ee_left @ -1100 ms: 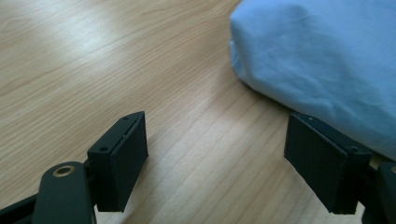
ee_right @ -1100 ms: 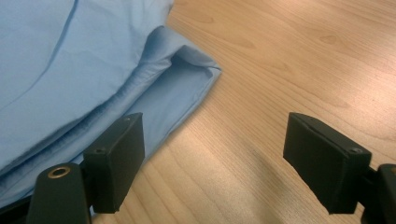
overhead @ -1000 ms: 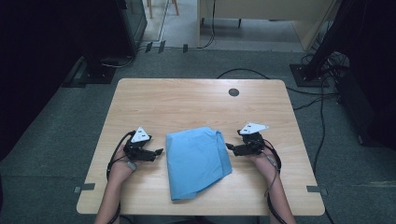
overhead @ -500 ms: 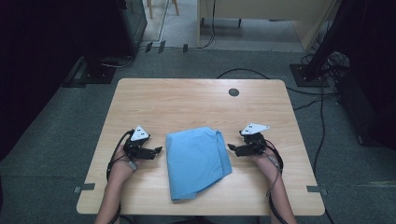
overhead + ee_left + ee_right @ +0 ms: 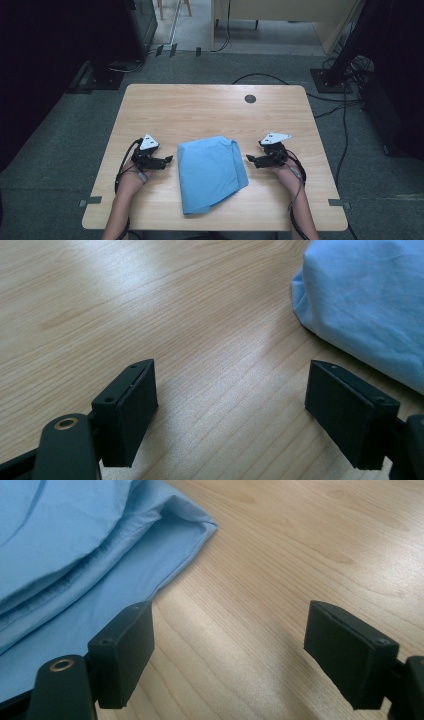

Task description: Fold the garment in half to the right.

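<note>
1. A folded light-blue cloth (image 5: 211, 172) lies flat on the near middle of the pale wooden table (image 5: 210, 110), its layers stacked and its lower edge slanting toward the near edge of the table.
2. In the right gripper view the folded cloth (image 5: 75, 555) shows several layered hems that end in a soft corner; in the left gripper view the cloth (image 5: 365, 300) bulges with a rounded fold at the upper right.
3. The left gripper (image 5: 169, 160) rests just beside the cloth's left edge, pointing toward it — its jaws stand spread wide with only bare wood between them, and nothing is pinched.
4. The right gripper (image 5: 248, 159) sits just beside the cloth's right edge, pointing inward; its jaws are likewise spread apart, one of them at the cloth's border, with nothing gripped.
5. Each gripper carries a grey three-cornered plate on top, and the person's forearms come in from the near edge of the table.
6. A small round dark grommet (image 5: 250, 98) is set into the far part of the table; black cables (image 5: 345, 125) trail over the grey carpet floor (image 5: 60, 140) to the right.
</note>
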A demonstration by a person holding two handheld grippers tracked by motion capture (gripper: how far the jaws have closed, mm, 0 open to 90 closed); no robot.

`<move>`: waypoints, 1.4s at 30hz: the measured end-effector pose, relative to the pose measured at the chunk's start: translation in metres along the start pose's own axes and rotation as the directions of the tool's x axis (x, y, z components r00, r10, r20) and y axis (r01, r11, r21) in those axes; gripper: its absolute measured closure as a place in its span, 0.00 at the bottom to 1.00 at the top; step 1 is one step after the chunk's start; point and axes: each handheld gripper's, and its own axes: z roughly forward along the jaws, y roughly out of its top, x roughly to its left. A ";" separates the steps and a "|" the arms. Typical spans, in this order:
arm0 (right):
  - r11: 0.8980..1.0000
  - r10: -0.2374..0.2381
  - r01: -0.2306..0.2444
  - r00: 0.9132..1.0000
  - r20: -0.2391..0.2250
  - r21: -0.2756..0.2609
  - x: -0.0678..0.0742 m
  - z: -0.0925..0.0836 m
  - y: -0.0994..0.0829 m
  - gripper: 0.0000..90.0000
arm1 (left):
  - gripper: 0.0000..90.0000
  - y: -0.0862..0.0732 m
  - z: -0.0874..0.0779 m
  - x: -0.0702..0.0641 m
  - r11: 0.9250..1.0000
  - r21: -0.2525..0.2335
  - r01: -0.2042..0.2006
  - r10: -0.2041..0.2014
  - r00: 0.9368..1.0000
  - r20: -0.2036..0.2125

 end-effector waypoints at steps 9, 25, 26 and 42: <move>1.000 0.003 -0.003 1.000 0.001 0.002 -0.004 -0.002 -0.003 0.22 | 0.23 0.000 0.000 0.000 1.000 0.000 0.001 -0.001 1.000 -0.001; 1.000 0.012 -0.012 1.000 0.009 0.018 -0.010 -0.005 -0.008 0.22 | 0.23 0.000 0.000 0.000 1.000 0.000 0.003 -0.003 1.000 -0.004; 1.000 0.013 -0.013 1.000 0.010 0.016 -0.010 -0.006 -0.009 0.22 | 0.23 0.000 0.000 0.000 1.000 0.000 0.003 -0.003 1.000 -0.004; 0.999 0.045 -0.045 0.999 0.030 0.003 -0.020 -0.015 -0.015 0.22 | 0.23 0.000 0.000 0.000 1.000 0.002 0.002 -0.002 1.000 -0.005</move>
